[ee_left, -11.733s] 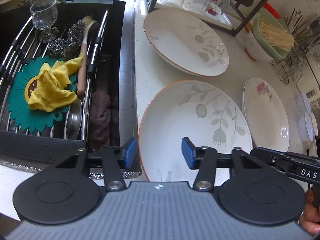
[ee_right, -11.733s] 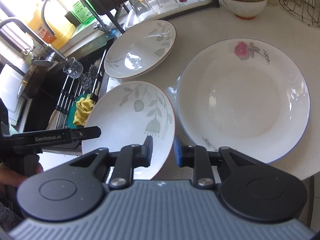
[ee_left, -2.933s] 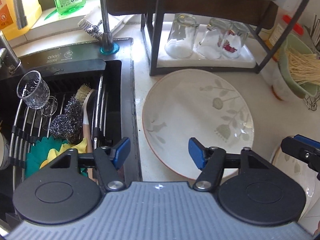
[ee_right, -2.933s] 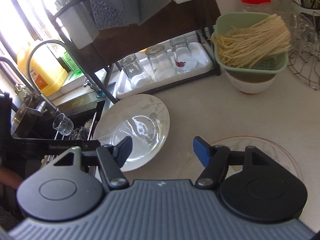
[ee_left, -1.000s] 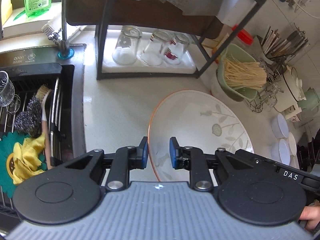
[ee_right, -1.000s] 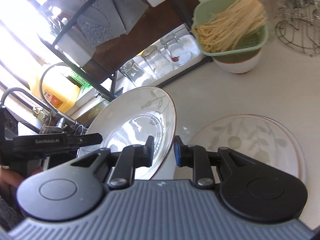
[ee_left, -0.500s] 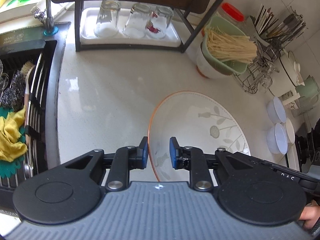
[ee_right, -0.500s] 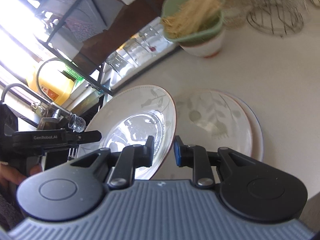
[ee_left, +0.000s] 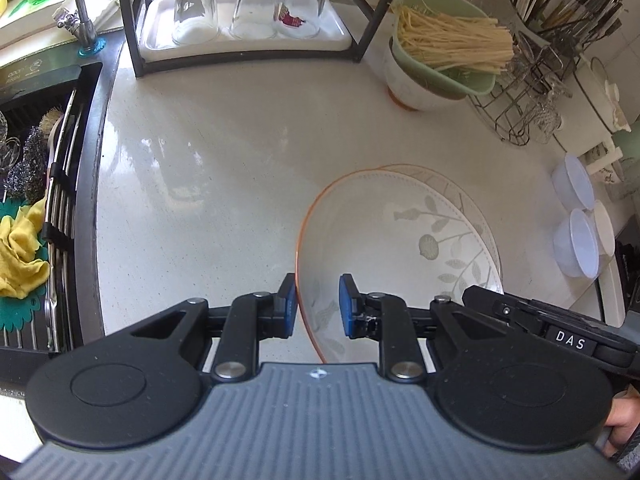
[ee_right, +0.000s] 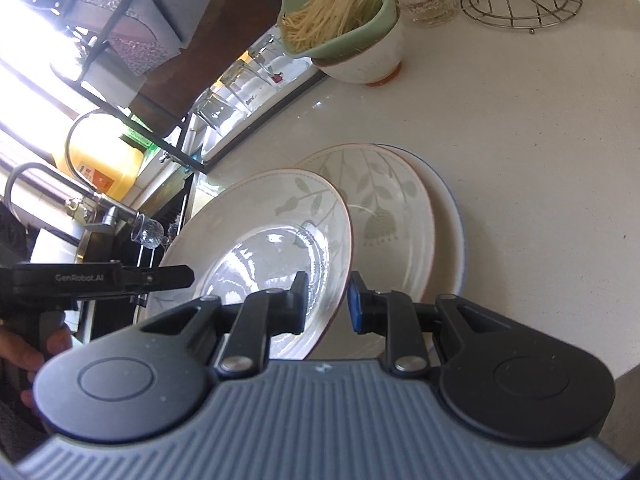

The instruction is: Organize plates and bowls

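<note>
A white leaf-patterned plate [ee_left: 384, 248] with an orange rim is held in the air by both grippers. My left gripper [ee_left: 318, 306] is shut on its near left rim. My right gripper [ee_right: 328, 304] is shut on the opposite rim of the same plate [ee_right: 256, 248]. The plate hangs tilted just above a stack on the counter: a second leaf-patterned plate [ee_right: 384, 208] lying on a blue-rimmed plate [ee_right: 448, 220]. In the left wrist view only a sliver of the stack [ee_left: 452, 188] shows behind the held plate.
A white bowl topped by a green colander of noodles [ee_left: 436, 60] stands behind the stack. Glasses sit on a tray under a dark rack [ee_left: 248, 20]. The sink [ee_left: 36, 184] with a yellow cloth is at the left. Wire racks [ee_left: 524, 100] and plastic lidded tubs [ee_left: 576, 216] are at the right.
Both grippers have carried the leaf plate rightward, away from the sink, and lowered it over the stack of plates. The grips stayed the same.
</note>
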`<action>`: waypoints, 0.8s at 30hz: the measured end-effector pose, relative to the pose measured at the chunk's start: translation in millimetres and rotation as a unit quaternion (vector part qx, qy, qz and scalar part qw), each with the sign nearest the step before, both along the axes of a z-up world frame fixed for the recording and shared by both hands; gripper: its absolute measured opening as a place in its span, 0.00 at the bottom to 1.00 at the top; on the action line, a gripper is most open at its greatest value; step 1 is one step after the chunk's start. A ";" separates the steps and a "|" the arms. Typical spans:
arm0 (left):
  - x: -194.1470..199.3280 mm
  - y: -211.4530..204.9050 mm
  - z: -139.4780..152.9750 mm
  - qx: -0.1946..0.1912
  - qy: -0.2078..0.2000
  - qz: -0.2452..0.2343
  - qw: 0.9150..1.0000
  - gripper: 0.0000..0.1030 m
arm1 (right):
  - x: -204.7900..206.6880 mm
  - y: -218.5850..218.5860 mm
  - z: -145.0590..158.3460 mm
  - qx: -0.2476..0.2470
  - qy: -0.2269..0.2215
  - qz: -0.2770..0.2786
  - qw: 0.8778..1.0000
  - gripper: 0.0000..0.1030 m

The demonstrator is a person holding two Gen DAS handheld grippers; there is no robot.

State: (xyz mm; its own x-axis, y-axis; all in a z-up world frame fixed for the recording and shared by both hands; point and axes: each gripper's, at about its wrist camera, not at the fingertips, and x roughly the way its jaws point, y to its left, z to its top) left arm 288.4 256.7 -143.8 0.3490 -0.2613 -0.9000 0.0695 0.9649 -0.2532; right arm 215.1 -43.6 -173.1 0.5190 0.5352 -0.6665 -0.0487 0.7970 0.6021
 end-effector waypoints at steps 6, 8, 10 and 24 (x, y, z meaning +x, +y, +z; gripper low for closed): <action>-2.5 -17.9 -6.1 0.025 0.006 0.004 1.000 0.24 | 2.2 -6.9 -7.5 -0.010 -0.007 0.015 1.000 0.23; -4.0 -23.9 -9.1 0.036 0.008 0.012 0.999 0.24 | 4.3 -7.7 -9.9 -0.016 -0.006 0.019 1.000 0.23; -4.8 -25.7 -11.3 0.036 0.012 0.023 0.999 0.24 | 5.1 -9.0 -10.1 -0.021 -0.011 0.025 0.999 0.23; -7.6 -51.7 -29.3 0.065 0.031 0.051 0.996 0.24 | 14.2 -9.1 -5.4 -0.098 -0.049 0.055 0.992 0.23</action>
